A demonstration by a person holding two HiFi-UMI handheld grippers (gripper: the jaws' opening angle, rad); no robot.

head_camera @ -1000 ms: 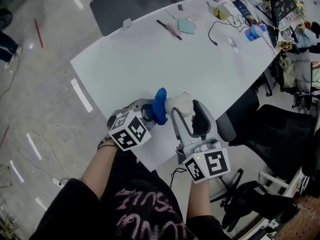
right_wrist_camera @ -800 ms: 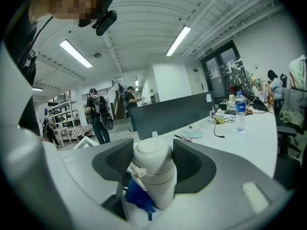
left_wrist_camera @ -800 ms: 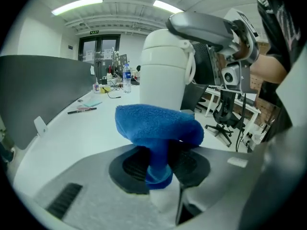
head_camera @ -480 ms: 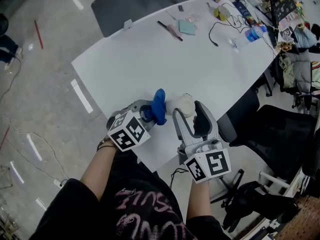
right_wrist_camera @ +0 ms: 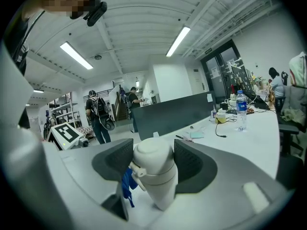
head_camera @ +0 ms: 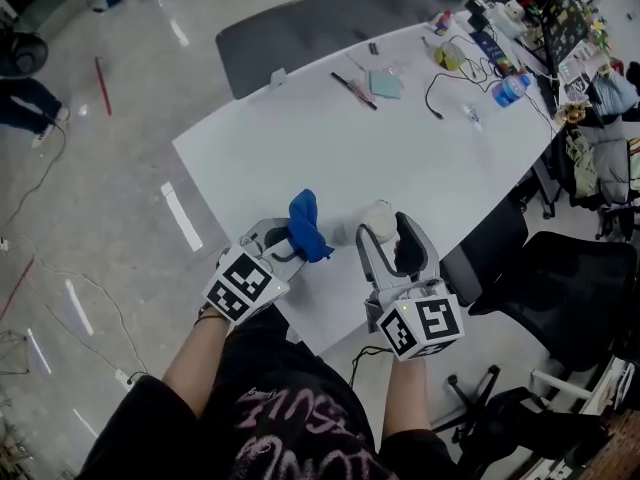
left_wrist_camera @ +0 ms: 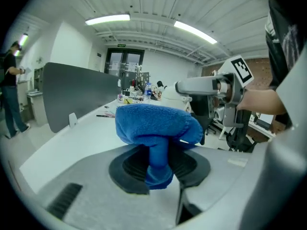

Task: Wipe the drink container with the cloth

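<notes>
Pinches the blue cloth [left_wrist_camera: 156,126] in the left tongs [head_camera: 288,240], pressed together on a narrow fold while the rest bulges above the pads [left_wrist_camera: 127,167]. Clamps the white drink container [right_wrist_camera: 156,181] between the right tongs [head_camera: 386,238], closed tight against its sides just under the domed lid [right_wrist_camera: 152,152]. Holds both above the near end of the white worktop [head_camera: 330,138], cloth just beside container. Shows that placing only in the head view. Shows the nipped fold only in the left gripper view. Shows the lid's hinge tab [right_wrist_camera: 136,171], with a blue scrap behind it, only in the right gripper view.
</notes>
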